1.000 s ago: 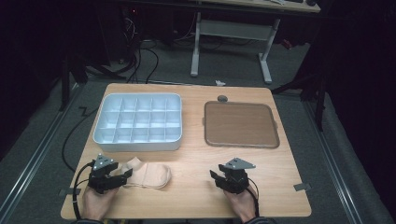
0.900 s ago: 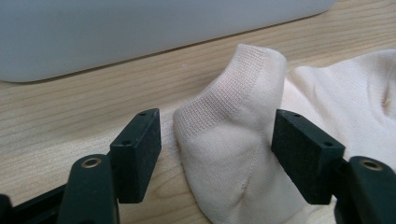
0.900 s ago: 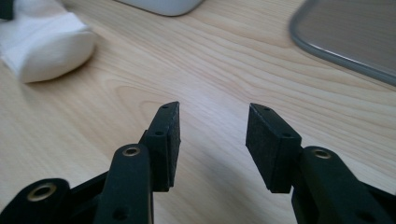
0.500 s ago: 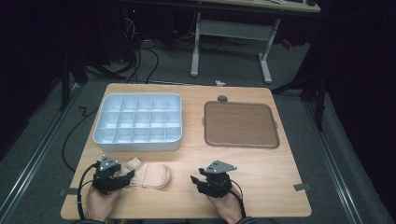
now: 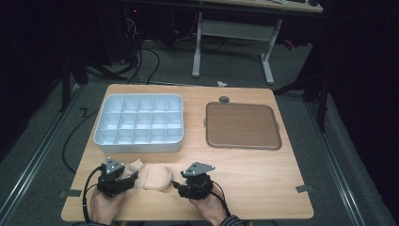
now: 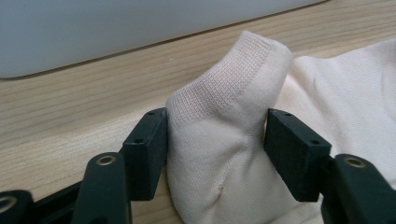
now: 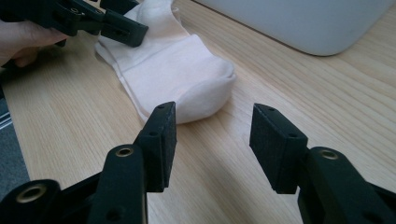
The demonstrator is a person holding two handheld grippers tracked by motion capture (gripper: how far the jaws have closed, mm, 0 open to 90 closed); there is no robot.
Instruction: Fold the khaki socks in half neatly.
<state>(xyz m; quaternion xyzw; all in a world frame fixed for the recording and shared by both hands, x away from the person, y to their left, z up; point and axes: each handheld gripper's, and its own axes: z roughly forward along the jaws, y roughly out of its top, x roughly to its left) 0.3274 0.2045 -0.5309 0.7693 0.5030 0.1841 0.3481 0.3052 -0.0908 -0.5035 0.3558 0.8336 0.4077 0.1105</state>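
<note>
Two hand-held grippers are low over the worktop (image 5: 263, 183) at its near edge, and between them lies one pale sock (image 5: 153, 176). My left hand-held gripper (image 6: 215, 140) has the cuff end of the sock between its jaws; the cuff stands up a little there, the left pad touches the fabric and the right pad is just beside it, maybe touching too. These jaws have just been closing on the cuff, but they are wide and I cannot tell if they already press it. My right hand-held gripper (image 7: 212, 140) is open, its jaws have just been opening further, and between them I see only bare wood. The rounded toe of the sock is just ahead of the right hand-held gripper, slightly toward its left pad and apart from it. Beyond the sock, farther from both hand-held grippers, stands a white divided tray (image 5: 139, 141), and well apart ahead of the right one lies a brown flat tray (image 5: 242, 126).
</note>
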